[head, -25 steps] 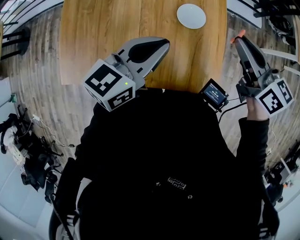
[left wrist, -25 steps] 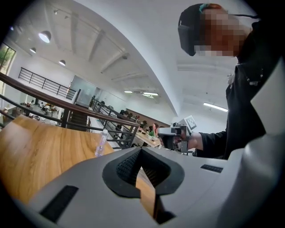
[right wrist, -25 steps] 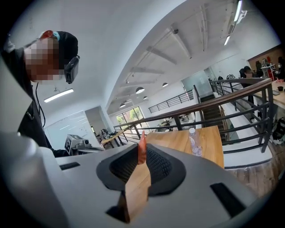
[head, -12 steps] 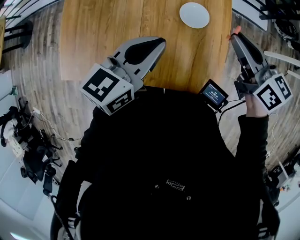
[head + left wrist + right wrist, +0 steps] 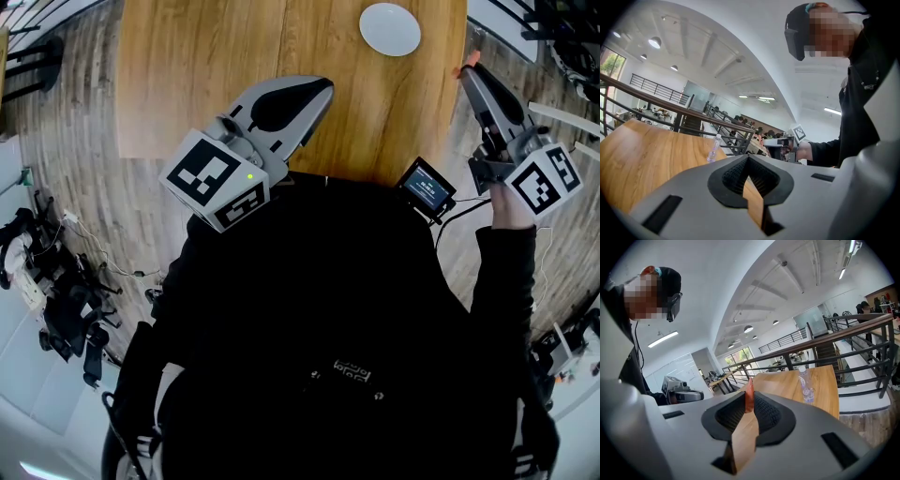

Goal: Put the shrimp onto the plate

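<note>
**Head view.** Across the upper middle, a bench (image 5: 206, 75) of warm, fine-grained wood with squared edges, over a floor (image 5: 84, 169) of grey-brown planks. Near the top, right of centre, a round white plate (image 5: 390, 28), smooth and bare, flat on the wood. At centre left, the left tongs (image 5: 323, 90): a rounded grey shell with a black inlay, tapering toward the upper right over the bench's near edge, with a black-and-white marker cube (image 5: 217, 178) at the rear. At the right, the right tongs (image 5: 468, 73) in the same grey shell, pointing up-frame just beside the bench's right edge. Clamped at their very tip, a small orange shrimp (image 5: 472, 61), lower right of the plate and apart from it. Between the two tools, a small lit screen (image 5: 427, 186) in a black case, against black clothing.

**Left gripper view.** Black ribbed pads (image 5: 735, 176) meeting at their tips in a peak, closed on nothing, with only a wedge of bench wood showing through the gap lower down. Beyond them, a clear plastic bottle (image 5: 713, 149) upright near the bench's far edge, and a dark metal railing (image 5: 647, 94) behind.

**Right gripper view.** Ribbed black pads pinched on a thin, glossy orange-red sliver of shrimp, poking up past the tips at frame centre. To the right, the clear bottle upright on the bench, with railing bars behind.
</note>
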`<state>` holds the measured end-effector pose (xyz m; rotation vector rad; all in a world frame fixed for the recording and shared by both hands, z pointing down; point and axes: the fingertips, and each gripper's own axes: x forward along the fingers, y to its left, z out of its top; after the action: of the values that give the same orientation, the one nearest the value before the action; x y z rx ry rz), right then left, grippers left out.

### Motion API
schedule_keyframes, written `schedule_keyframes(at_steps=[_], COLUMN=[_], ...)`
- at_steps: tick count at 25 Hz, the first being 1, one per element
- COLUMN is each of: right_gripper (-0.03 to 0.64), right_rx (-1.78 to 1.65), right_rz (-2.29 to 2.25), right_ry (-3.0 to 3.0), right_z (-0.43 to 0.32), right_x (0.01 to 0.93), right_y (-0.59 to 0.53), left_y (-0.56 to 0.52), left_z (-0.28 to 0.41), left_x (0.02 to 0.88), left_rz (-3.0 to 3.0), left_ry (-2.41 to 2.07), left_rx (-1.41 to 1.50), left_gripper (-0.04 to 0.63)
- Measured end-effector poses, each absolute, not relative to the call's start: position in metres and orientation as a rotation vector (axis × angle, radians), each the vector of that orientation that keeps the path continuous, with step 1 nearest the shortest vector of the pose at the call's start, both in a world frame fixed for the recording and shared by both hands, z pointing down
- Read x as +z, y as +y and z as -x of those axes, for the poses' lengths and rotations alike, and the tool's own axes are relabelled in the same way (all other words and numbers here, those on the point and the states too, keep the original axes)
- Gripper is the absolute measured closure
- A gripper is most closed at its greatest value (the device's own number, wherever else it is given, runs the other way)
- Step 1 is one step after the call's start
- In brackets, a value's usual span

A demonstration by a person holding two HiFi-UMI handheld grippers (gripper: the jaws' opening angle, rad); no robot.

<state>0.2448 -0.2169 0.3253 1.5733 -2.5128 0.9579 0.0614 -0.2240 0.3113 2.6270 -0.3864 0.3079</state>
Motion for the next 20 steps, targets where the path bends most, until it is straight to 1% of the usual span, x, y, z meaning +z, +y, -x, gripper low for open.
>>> schedule_keyframes(at_steps=[8,20], right_gripper=[0.549,0.549], right_rx=[0.972,0.997], right_rz=[-1.542,-1.418], right_ry=[-2.494,-2.457], right_z=[-0.251,-0.243], right_x=[0.343,0.378], right_y=[-0.231,-0.265], left_y=[-0.223,-0.220], left_z=[-0.061,-0.040], left_x=[0.319,0.330], left_rz=[-2.602,-2.522], left_ry=[-0.405,-0.490], left_rx=[0.310,0.315], left_gripper=[0.592,0.592])
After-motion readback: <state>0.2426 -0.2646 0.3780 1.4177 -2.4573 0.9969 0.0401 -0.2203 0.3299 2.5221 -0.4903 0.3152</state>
